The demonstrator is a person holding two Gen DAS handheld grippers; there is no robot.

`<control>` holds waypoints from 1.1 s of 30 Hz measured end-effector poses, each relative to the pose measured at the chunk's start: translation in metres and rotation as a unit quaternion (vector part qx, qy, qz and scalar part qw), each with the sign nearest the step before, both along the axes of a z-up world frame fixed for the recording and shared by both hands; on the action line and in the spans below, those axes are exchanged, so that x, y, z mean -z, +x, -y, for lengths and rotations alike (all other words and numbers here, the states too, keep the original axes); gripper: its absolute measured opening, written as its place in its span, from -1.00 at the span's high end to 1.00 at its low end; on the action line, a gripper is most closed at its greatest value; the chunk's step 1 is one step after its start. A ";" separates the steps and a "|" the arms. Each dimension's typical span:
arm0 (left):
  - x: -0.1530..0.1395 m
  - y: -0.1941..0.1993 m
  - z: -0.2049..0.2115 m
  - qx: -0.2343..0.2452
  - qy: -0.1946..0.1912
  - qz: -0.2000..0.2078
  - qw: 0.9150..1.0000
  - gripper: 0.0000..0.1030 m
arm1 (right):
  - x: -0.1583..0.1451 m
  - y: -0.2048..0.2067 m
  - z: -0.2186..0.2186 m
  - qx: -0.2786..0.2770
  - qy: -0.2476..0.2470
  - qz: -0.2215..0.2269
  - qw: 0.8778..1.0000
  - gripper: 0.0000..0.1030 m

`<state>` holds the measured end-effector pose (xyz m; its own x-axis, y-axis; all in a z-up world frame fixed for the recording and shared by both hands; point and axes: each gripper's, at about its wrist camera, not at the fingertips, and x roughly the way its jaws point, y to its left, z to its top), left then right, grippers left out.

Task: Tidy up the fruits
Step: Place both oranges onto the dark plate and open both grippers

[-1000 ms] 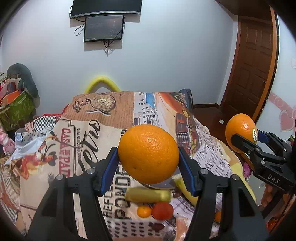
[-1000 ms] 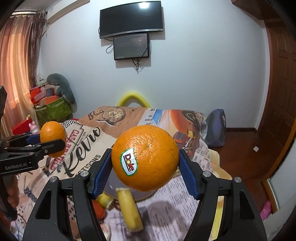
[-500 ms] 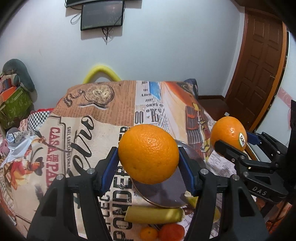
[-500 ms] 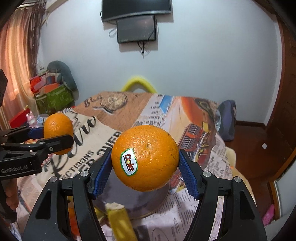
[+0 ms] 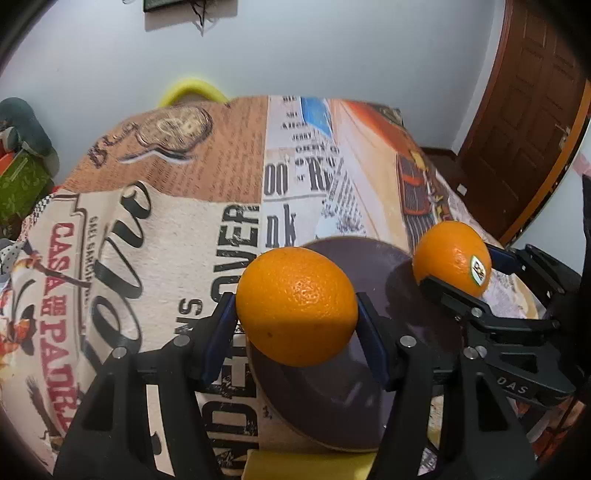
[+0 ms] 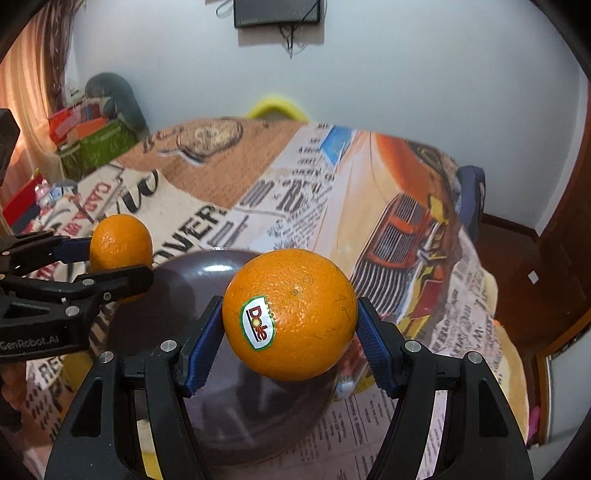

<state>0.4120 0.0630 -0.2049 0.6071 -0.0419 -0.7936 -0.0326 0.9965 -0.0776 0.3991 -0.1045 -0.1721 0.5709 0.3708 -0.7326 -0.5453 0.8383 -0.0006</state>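
Oranges, two, one per gripper, both held above a dark plate [image 5: 332,398] on a cloth-covered counter.

Item 1: plain orange [image 5: 297,306]. Held in the left gripper [image 5: 297,325], jaws pinching it across its widest part, blue pads bearing on opposite flanks. It hangs over the near-left part of the plate, apparently clear of the surface.

Item 2: stickered orange [image 6: 290,314], "Dole" label facing the camera. Held in the right gripper [image 6: 290,328], jaws likewise pinching it at the equator. It hangs over the right side of the plate; whether it touches the dish cannot be told.

Handling, judged: firm, moderately heavy for its size, pebbled rind giving fair friction against the ribbed pads. Round, so it will roll once released; set it down low and well inside the plate's rim. Rind tolerates a steady squeeze, though hard pressure could bruise it. Best hold is as shown, straight across the middle; a pinch above or below the equator would likely squirt the fruit out.

Surroundings: plate smooth, glossy, shallow, bare where visible. Yellow fruit [image 5: 306,463], probably a banana, just beside the plate's near edge. Printed tablecloth [image 5: 166,240] in newspaper and poster motifs covers the counter. Wall-mounted screen [image 6: 277,13], brown door [image 5: 528,122], clutter at far left.
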 end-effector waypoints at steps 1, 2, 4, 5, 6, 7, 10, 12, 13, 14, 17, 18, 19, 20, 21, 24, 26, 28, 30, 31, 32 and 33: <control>0.004 0.002 0.001 0.002 0.001 -0.004 1.000 -0.22 | 0.004 0.003 0.000 -0.002 -0.002 -0.007 1.000 -0.29; 0.007 0.004 0.002 0.004 0.003 -0.008 1.000 -0.22 | 0.007 0.007 -0.001 -0.003 -0.002 -0.014 1.000 -0.29; 0.012 0.008 0.003 0.006 0.004 -0.015 1.000 -0.22 | 0.014 0.012 -0.001 -0.006 -0.008 -0.025 1.000 -0.29; 0.016 0.010 0.004 0.008 0.005 -0.019 1.000 -0.22 | 0.016 0.014 -0.002 -0.007 -0.009 -0.027 1.000 -0.29; 0.018 0.010 0.004 0.009 0.005 -0.022 1.000 -0.22 | 0.018 0.016 -0.003 -0.008 -0.012 -0.030 0.999 -0.29; 0.021 0.011 0.005 0.009 0.002 -0.025 1.000 -0.22 | 0.021 0.018 -0.004 -0.009 -0.016 -0.032 0.999 -0.29; 0.027 0.013 0.006 0.010 -0.003 -0.035 0.999 -0.22 | 0.028 0.020 -0.008 -0.014 -0.027 -0.037 0.999 -0.29; 0.028 0.012 0.007 0.013 0.003 -0.032 0.999 -0.22 | 0.031 0.020 -0.010 -0.017 -0.032 -0.039 0.999 -0.29; 0.028 0.011 0.009 0.018 0.008 -0.033 0.999 -0.22 | 0.032 0.019 -0.011 -0.017 -0.034 -0.034 0.999 -0.30; 0.028 0.012 0.009 0.020 0.010 -0.033 0.999 -0.22 | 0.032 0.018 -0.012 -0.017 -0.037 -0.031 0.999 -0.30; 0.028 0.011 0.008 0.019 0.008 -0.034 0.999 -0.22 | 0.032 0.018 -0.012 -0.012 -0.037 -0.031 0.999 -0.31; 0.027 0.010 0.008 0.017 0.006 -0.035 0.999 -0.23 | 0.032 0.018 -0.012 -0.011 -0.036 -0.032 0.999 -0.31; 0.026 0.010 0.007 0.015 0.004 -0.035 0.999 -0.23 | 0.032 0.018 -0.011 -0.011 -0.033 -0.033 0.999 -0.33; 0.024 0.008 0.006 0.015 0.000 -0.032 0.999 -0.24 | 0.029 0.016 -0.009 -0.010 -0.028 -0.032 0.999 -0.36; 0.021 0.007 0.006 0.015 -0.003 -0.028 0.999 -0.31 | 0.027 0.015 -0.008 -0.008 -0.025 -0.030 0.999 -0.47; 0.010 0.002 0.007 0.013 -0.003 -0.013 1.000 -0.40 | 0.017 0.009 -0.006 -0.004 -0.029 -0.010 1.000 -0.56; 0.002 -0.003 0.007 0.009 0.001 -0.004 1.000 -0.40 | 0.011 0.005 -0.004 -0.007 -0.032 -0.002 0.999 -0.56; -0.008 -0.009 0.006 0.007 -0.001 0.005 1.000 -0.40 | 0.004 -0.002 0.000 -0.005 -0.030 0.005 1.000 -0.56; -0.018 -0.016 0.004 0.004 -0.004 0.014 1.000 -0.40 | -0.003 -0.008 0.003 -0.006 -0.026 0.011 1.000 -0.56; -0.023 -0.021 0.003 0.002 -0.006 0.019 1.000 -0.40 | -0.007 -0.013 0.005 -0.003 -0.027 0.016 0.999 -0.56; -0.029 -0.026 0.002 0.001 -0.007 0.024 1.000 -0.40 | -0.011 -0.018 0.006 -0.002 -0.026 0.022 0.999 -0.56; -0.034 -0.031 0.002 0.000 -0.008 0.028 1.000 -0.40 | -0.015 -0.021 0.008 -0.001 -0.025 0.026 0.999 -0.56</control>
